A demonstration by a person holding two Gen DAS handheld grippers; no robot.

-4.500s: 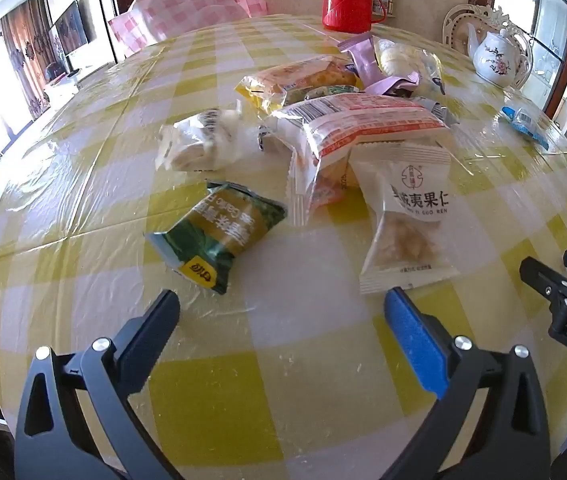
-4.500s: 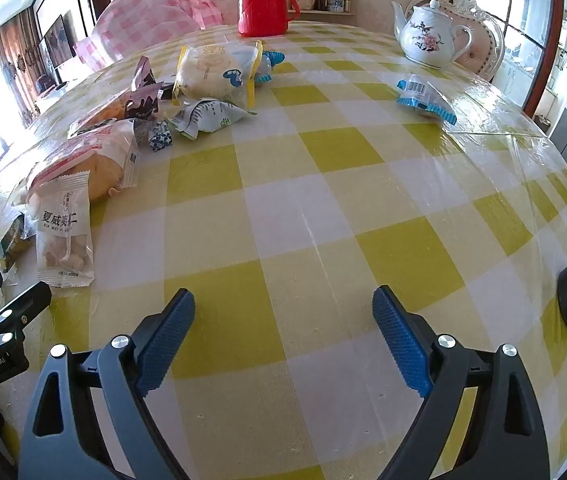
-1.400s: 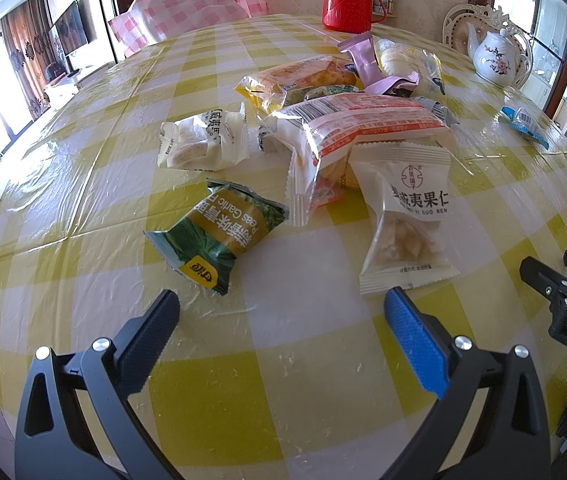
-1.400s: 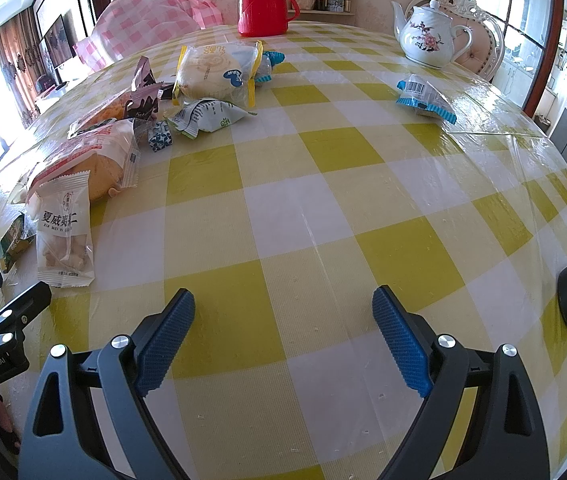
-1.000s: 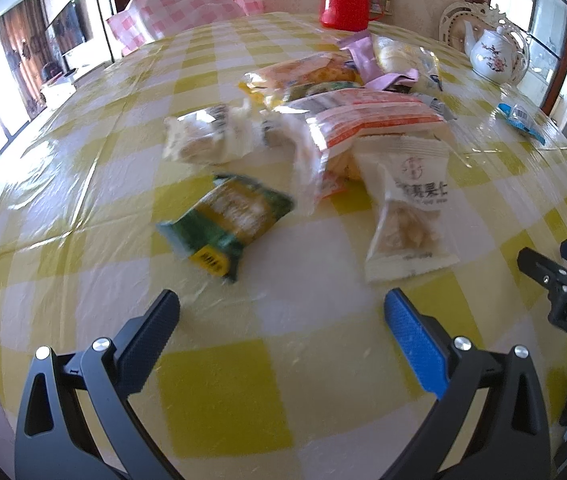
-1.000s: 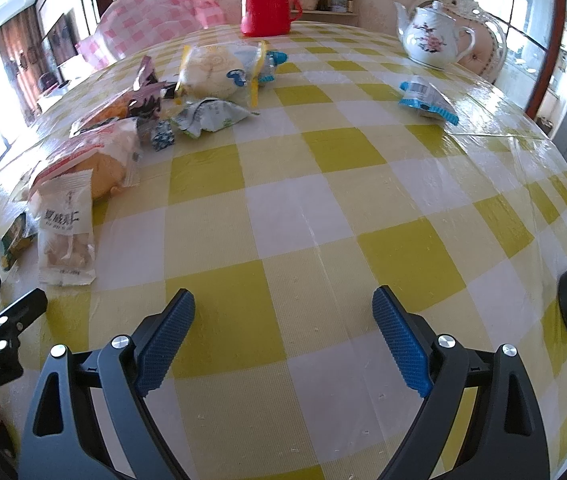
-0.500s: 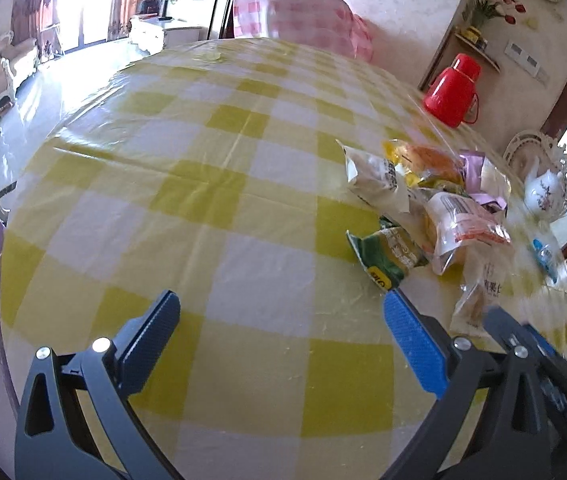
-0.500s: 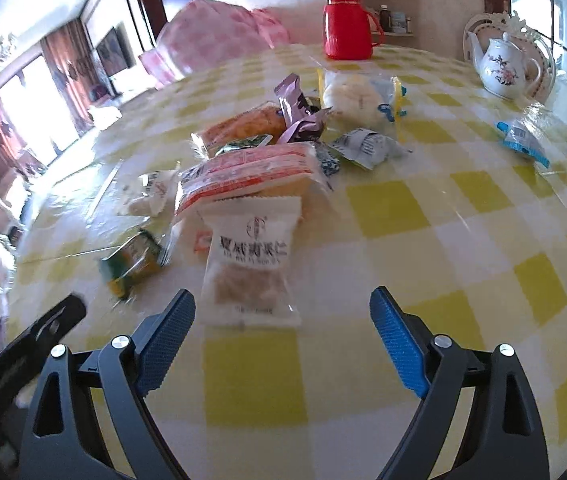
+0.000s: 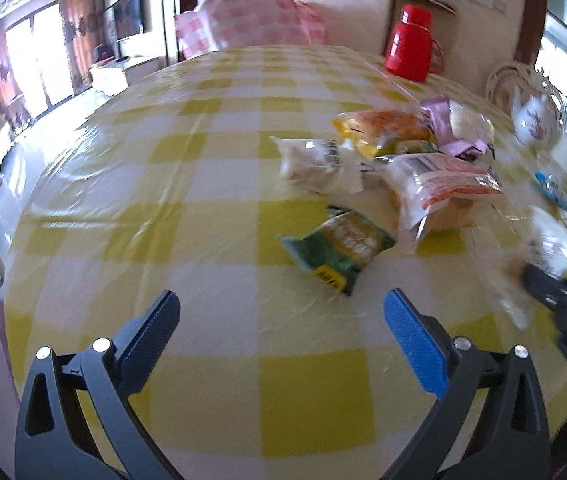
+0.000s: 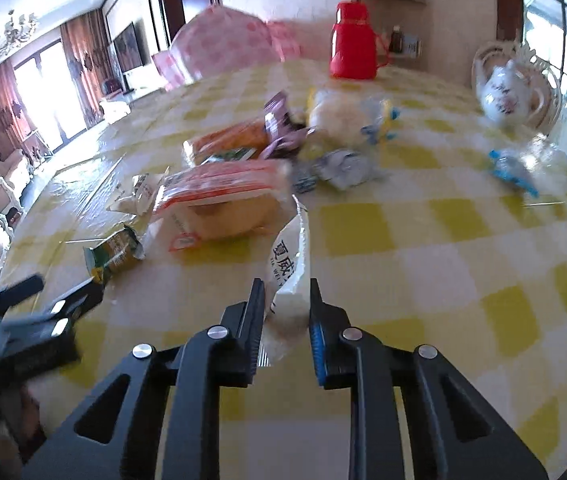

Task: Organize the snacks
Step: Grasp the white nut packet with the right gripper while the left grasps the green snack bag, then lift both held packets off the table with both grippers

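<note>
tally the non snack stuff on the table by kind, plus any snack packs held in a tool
red thermos: 1
white teapot: 1
snack packs held in a tool: 1, the white packet in the right tool
total: 3

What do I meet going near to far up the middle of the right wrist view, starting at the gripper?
Right gripper shut on the white snack packet → orange-striped bread bag → purple wrapper → red thermos.

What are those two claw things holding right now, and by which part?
The right gripper has its jaws shut on the white snack packet, pinching its near end. The left gripper is open and holds nothing.
</note>
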